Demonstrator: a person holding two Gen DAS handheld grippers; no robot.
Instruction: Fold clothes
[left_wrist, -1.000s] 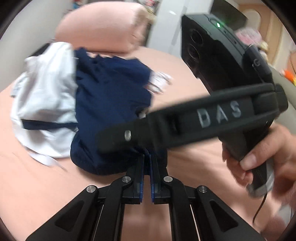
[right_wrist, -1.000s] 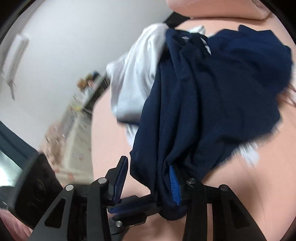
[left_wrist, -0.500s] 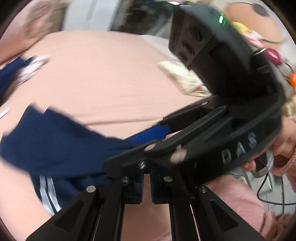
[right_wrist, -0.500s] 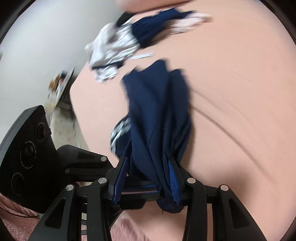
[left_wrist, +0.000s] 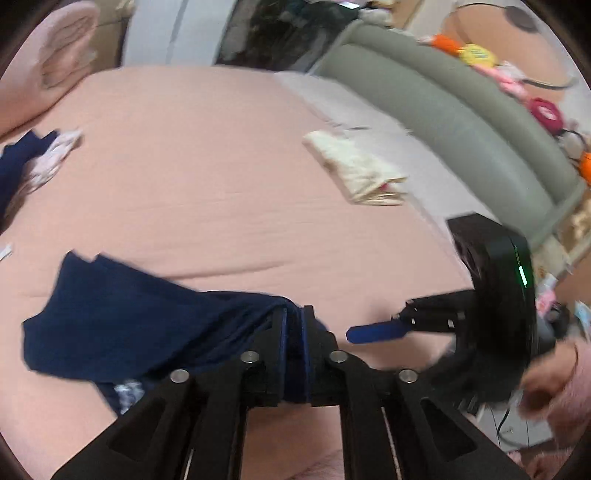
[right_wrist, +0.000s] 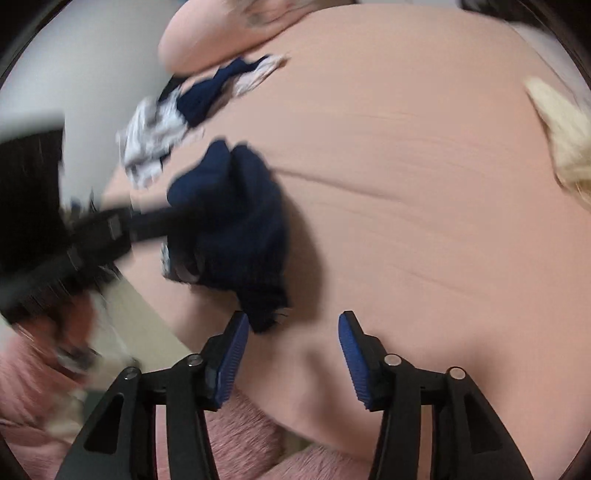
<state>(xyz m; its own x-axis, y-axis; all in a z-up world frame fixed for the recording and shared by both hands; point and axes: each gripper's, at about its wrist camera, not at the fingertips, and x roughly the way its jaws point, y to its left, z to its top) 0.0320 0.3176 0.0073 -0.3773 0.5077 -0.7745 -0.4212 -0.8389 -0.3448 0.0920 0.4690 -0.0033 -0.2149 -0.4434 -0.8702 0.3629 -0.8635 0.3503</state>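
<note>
Now navy garment (left_wrist: 122, 325) lengthwise leftward from clamped L tongs (left_wrist: 293, 334); R tongs (right_wrist: 293, 332) wide, w/o cloth.

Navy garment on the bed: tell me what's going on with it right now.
A person is folding clothes on a pink bed with a handheld tool in each hand. The left tool is shut on a bunched edge of the navy garment, which trails out to its left across the sheet. The right tool is open and holds nothing, with the garment's near end just in front of its left finger. A pile of unfolded clothes waits near the pillow, and a folded cream item lies apart.
</note>
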